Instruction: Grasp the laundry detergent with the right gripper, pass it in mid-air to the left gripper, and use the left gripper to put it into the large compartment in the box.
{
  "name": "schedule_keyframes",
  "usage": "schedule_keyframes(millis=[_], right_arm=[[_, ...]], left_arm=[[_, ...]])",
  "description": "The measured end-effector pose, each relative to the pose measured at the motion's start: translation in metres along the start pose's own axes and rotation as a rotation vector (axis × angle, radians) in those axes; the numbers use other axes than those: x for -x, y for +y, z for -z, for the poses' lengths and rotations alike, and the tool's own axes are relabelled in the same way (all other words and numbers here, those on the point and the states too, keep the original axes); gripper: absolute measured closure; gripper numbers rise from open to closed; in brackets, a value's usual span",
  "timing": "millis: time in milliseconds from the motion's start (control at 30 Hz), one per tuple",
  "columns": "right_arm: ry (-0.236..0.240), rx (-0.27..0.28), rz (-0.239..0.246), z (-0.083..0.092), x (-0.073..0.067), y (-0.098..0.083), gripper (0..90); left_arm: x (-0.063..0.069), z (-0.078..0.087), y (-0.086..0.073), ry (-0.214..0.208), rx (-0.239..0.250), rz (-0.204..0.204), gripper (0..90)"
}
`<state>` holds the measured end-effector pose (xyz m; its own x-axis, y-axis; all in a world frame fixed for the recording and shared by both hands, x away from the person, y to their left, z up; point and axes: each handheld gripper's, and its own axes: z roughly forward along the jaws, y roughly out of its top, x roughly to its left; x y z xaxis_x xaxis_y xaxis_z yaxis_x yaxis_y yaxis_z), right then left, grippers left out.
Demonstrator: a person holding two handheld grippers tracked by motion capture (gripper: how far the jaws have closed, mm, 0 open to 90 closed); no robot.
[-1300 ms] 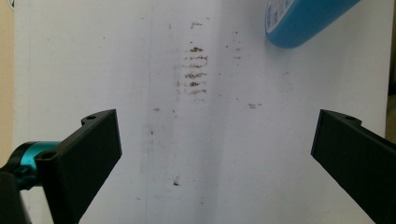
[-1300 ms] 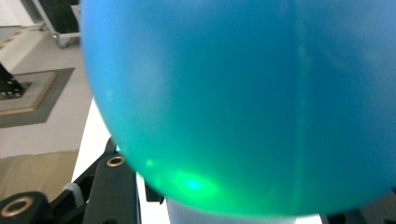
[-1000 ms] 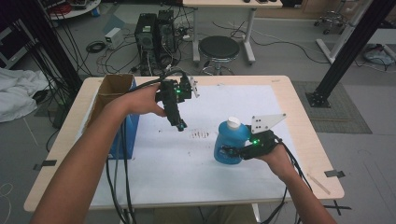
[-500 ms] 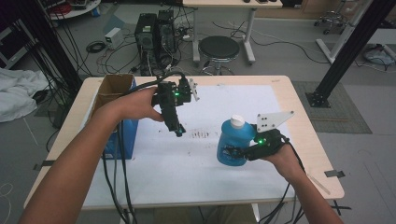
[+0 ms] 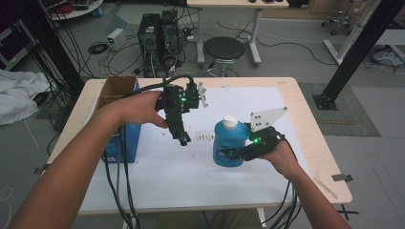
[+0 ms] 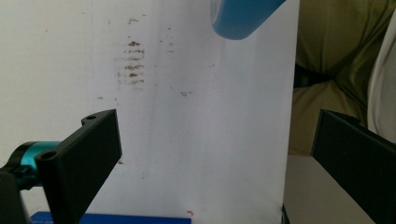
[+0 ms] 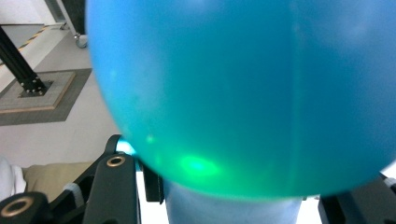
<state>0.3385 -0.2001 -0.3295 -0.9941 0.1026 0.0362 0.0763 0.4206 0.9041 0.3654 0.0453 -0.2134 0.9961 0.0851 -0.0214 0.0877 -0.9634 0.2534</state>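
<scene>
A blue bottle (image 5: 228, 143) with a white cap (image 5: 230, 121) is held right of the table's middle, over the white sheet. My right gripper (image 5: 230, 154) is shut on its lower body from the right. In the right gripper view the bottle (image 7: 243, 93) bulges close in front of the camera between the black jaws of the right gripper (image 7: 233, 207). My left gripper (image 5: 183, 139) hangs above the sheet left of the bottle, pointing down. Its jaws stand wide apart in the left gripper view, with the left gripper (image 6: 217, 140) open on nothing and the bottle (image 6: 243, 16) at the top edge.
A white sheet (image 5: 239, 100) covers the wooden table (image 5: 310, 138), with dark smudges (image 5: 205, 137) near its middle. An open cardboard box (image 5: 117, 86) and a blue box (image 5: 126, 140) stand at the left edge. A round stool (image 5: 224, 47) stands beyond the table.
The right hand has lifted the bottle a little. The left gripper has drifted slightly toward the near side, still open and pointing down.
</scene>
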Motion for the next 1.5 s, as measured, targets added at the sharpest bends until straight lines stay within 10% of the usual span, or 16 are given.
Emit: schedule_keyframes(millis=[1500], right_arm=[[0.113,-0.066,0.03,-0.052,0.022,0.026,44.5]], left_arm=[[0.005,-0.004,0.045,-0.033,-0.028,-0.034,1.7]])
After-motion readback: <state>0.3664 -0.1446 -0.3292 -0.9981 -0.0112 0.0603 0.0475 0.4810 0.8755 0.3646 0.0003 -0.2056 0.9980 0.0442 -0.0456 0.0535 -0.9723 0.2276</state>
